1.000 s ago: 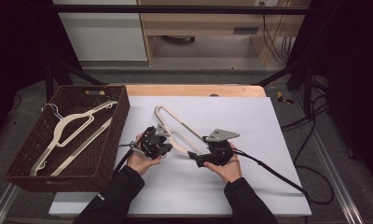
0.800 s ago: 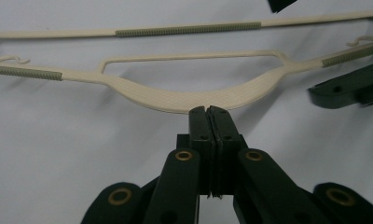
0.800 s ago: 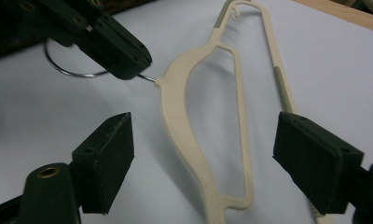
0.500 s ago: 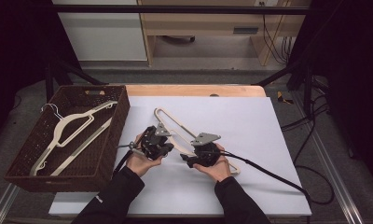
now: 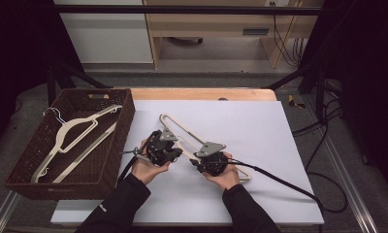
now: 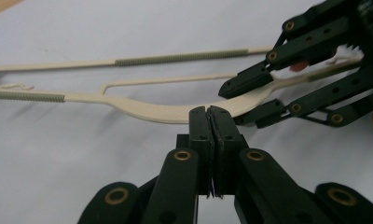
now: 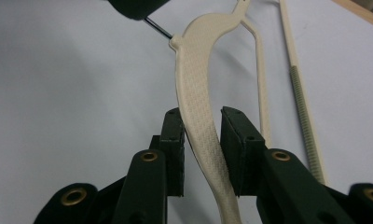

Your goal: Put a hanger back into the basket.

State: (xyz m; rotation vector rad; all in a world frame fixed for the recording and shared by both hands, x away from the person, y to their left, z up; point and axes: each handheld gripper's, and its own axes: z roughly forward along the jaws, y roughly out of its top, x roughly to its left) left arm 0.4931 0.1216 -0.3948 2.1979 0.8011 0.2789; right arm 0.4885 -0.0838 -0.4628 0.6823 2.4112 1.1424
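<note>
The cream plastic hanger (image 5: pixel 182 138) lay flat on the white table (image 5: pixel 279 145) near the middle of its near half, its bar running toward the far edge. Its shoulder (image 7: pixel 198 84) was a broad, curved strip with a fine woven-looking grain; the thinner bar (image 6: pixel 180 57) carried a ribbed, non-slip stretch. A dark metal hook stem (image 7: pixel 157 27) left the neck.

My left gripper (image 5: pixel 164 148), of matte black links with brass-coloured pivots, had its jaws pressed together with no gap; in its own view the closed tips stood just in front of the hanger's curved shoulder, and I could not tell whether they pinched anything.

My right gripper (image 7: pixel 202 133) straddled the hanger's shoulder. Its jaws had just been closing and stood narrow, the left pad against the plastic, the right pad with a thin gap.

At the table's left edge sat a dark brown wicker basket (image 5: pixel 126 114), rectangular with a cut handle, holding two more cream hangers (image 5: pixel 71 138).
</note>
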